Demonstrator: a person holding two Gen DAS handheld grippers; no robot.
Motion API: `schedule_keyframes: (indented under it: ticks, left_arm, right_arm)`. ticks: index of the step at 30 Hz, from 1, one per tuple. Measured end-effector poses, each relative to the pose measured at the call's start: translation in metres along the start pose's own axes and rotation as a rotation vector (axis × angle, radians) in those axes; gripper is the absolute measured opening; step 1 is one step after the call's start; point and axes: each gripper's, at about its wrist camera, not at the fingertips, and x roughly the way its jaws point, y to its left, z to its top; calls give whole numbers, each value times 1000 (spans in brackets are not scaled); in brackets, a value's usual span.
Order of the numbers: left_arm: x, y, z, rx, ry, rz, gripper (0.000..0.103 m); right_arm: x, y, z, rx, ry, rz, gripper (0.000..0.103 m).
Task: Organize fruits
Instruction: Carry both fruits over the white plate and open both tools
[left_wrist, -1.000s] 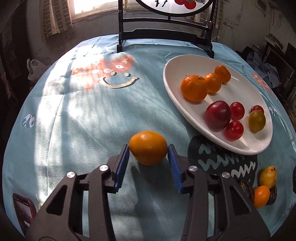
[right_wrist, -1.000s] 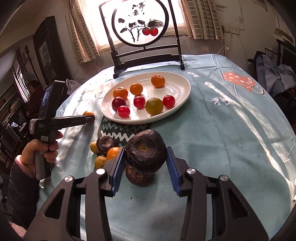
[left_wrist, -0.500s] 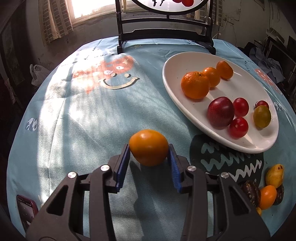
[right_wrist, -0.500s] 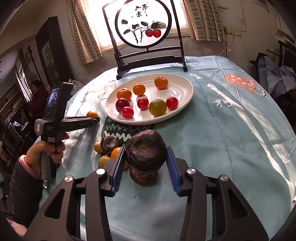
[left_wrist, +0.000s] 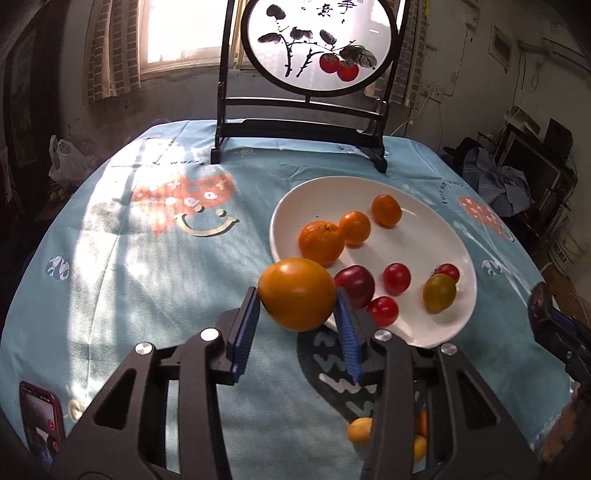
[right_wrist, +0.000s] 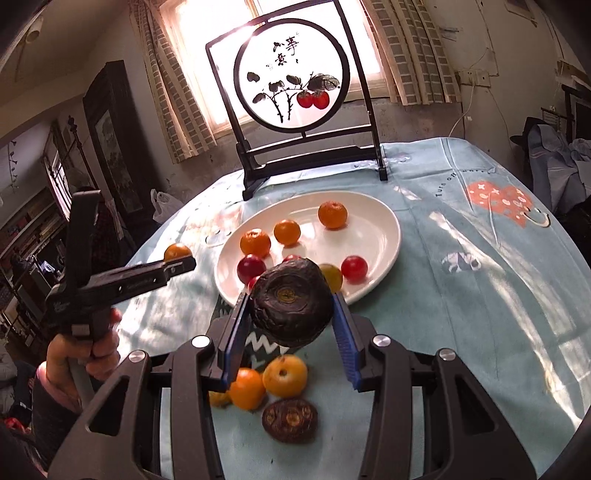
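Left gripper is clamped on an orange fruit, both blue pads pressing its sides; the fruit is held clear of the blue tablecloth and overlaps the near left rim of the white plate in the left wrist view, hiding that part of the rim. Right gripper is clamped on a dark wrinkled fruit, pads tight on both flanks, held above the cloth in front of the plate. That fruit blocks the plate's near middle: a yellow-green fruit and a red one behind it show only as slivers. On the plate, fully visible from the left wrist: three orange fruits, a dark red plum, small red fruits and the yellow-green one. Loose pile on the cloth below the right gripper: a yellow fruit, an orange one and a second dark wrinkled fruit; another yellowish piece is mostly hidden behind the gripper's left finger. From the left wrist this pile is nearly all masked by the gripper body. Right gripper itself shows only as a dark edge at that frame's right border. A phone is cut off bottom left. A painted screen stands at the far table edge, backlit by the window.
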Motion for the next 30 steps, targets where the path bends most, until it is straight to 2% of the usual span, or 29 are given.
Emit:
schedule_keyframes:
  ticks: [7, 10, 19, 22, 24, 27, 30]
  left_arm:
    - [19, -37, 15, 49, -10, -54, 42]
    - [32, -47, 23, 66, -6, -50, 42]
    - [68, -62, 30, 104, 54, -29, 43]
    - [58, -61, 30, 109, 12, 29, 61]
    - [45, -54, 32, 87, -24, 35, 89]
    - [25, -44, 30, 47, -61, 24, 97]
    - [12, -39, 25, 50, -64, 30, 98]
  right_arm:
    - [52, -15, 37, 21, -23, 3, 45]
    - [69, -19, 47, 20, -13, -7, 45]
    - [110, -35, 46, 27, 86, -35, 46]
    - [110, -34, 45, 23, 92, -46, 52]
    - [102, -37, 44, 41, 84, -34, 54]
    - [90, -38, 43, 56, 61, -28, 54]
    - [76, -35, 38, 79, 47, -4, 54]
